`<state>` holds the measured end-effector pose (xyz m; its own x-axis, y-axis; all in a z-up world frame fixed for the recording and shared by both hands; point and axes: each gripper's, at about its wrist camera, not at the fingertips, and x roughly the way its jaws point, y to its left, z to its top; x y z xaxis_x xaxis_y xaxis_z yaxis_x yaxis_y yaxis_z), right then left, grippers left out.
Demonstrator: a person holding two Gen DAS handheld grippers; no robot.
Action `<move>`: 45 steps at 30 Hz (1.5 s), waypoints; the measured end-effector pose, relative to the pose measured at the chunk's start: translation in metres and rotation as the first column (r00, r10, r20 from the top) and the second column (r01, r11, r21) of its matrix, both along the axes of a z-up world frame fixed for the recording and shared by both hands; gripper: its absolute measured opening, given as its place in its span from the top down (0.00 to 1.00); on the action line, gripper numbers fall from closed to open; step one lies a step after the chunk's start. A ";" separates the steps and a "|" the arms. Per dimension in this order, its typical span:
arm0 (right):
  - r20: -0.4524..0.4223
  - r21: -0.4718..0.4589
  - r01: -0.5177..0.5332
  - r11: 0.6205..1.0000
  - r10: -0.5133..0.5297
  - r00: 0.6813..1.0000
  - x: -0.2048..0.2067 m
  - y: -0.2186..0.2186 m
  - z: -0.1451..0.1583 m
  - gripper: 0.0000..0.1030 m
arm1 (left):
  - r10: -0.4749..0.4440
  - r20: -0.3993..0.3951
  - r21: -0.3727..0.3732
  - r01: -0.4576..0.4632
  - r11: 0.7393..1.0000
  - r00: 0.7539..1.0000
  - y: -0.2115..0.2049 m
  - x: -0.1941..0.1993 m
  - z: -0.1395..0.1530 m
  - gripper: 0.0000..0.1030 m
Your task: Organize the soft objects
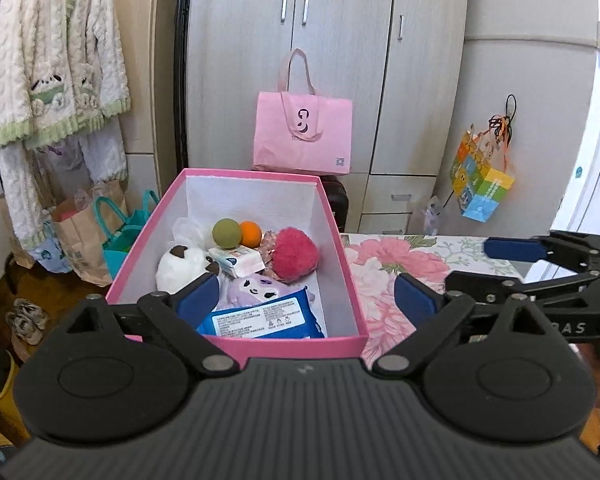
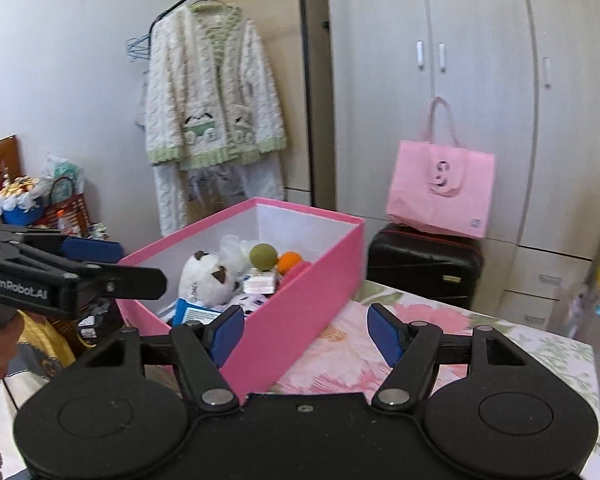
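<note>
I am seeing the soft toys already lying in the pink box (image 1: 342, 240); left gripper (image 1: 306, 300) and right gripper (image 2: 306, 334) are hanging wide open, holding nothing, and little seems left.

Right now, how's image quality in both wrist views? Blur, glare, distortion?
Left wrist: sharp, box contents readable; fisheye bows the wardrobe; door at right blown out. Right wrist: softer, bag logo smeared; wardrobe curved, dark corner vignette.
</note>
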<state>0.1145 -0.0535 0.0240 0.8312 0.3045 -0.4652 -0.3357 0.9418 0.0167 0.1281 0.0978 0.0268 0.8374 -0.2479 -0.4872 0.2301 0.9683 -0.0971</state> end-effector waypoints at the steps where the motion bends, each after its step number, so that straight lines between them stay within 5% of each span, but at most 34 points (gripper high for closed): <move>1: 0.004 -0.003 0.011 1.000 -0.011 1.000 -0.005 -0.001 0.001 0.26 | 0.005 0.004 0.011 -0.005 1.000 1.000 -0.003 -0.004 0.001 0.07; 6: 0.024 0.004 0.068 0.998 -0.068 0.997 -0.029 -0.010 0.010 0.13 | 0.055 0.012 0.068 -0.055 0.996 0.998 -0.013 -0.021 0.013 0.01; 10: 0.021 0.000 0.175 0.985 -0.175 0.984 -0.041 -0.016 0.016 0.00 | 0.044 0.055 0.036 -0.047 0.998 0.997 -0.010 -0.040 0.021 0.01; 15: -0.025 -0.010 0.359 0.933 -0.359 0.933 -0.058 -0.022 0.021 0.00 | 0.047 0.086 0.099 -0.055 0.994 0.995 -0.020 -0.055 0.022 0.01; 23: 0.014 0.033 0.439 0.898 -0.439 0.898 -0.099 -0.031 0.012 0.00 | 0.085 0.048 0.096 -0.089 0.991 0.995 -0.035 -0.053 -0.007 0.01; 45: 0.075 -0.038 0.494 0.869 -0.490 0.868 -0.130 -0.023 0.012 0.00 | 0.077 0.128 0.078 -0.087 0.993 0.989 -0.045 -0.084 -0.008 0.01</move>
